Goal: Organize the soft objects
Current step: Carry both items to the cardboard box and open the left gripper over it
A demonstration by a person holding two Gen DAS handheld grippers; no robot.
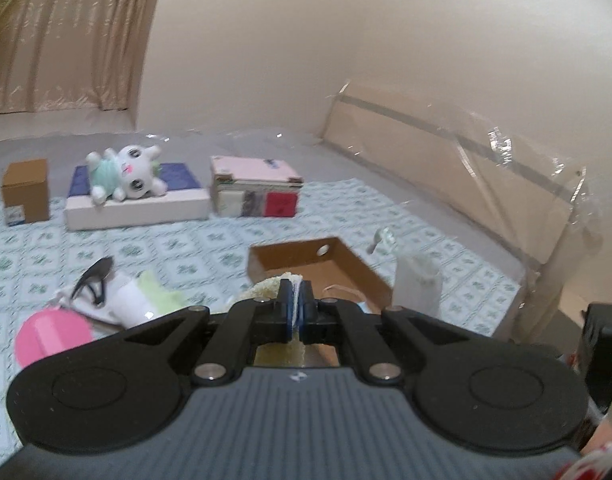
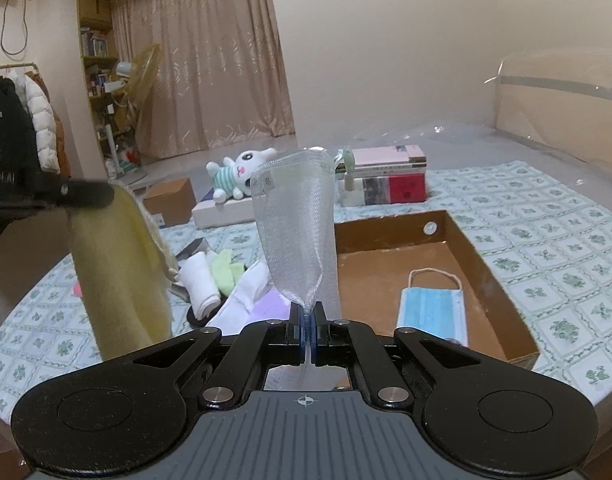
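My left gripper (image 1: 294, 300) is shut on a yellow cloth (image 1: 266, 286); in the right wrist view the cloth (image 2: 122, 272) hangs from that gripper (image 2: 86, 194) at the left. My right gripper (image 2: 307, 316) is shut on a white mesh bag (image 2: 294, 232) that stands up from the jaws; the bag also shows in the left wrist view (image 1: 417, 284). An open cardboard box (image 2: 485, 264) lies on the bed to the right, with a blue face mask (image 2: 431, 312) inside. A pile of white and green soft items (image 2: 218, 276) lies left of the box.
A plush bunny (image 1: 126, 176) lies on a flat white box (image 1: 138, 208) at the back. A small brown carton (image 1: 26, 192) and a stack of books (image 1: 258, 188) flank it. A pink round thing (image 1: 52, 336) lies near left. A plastic-wrapped headboard (image 1: 465, 168) stands on the right.
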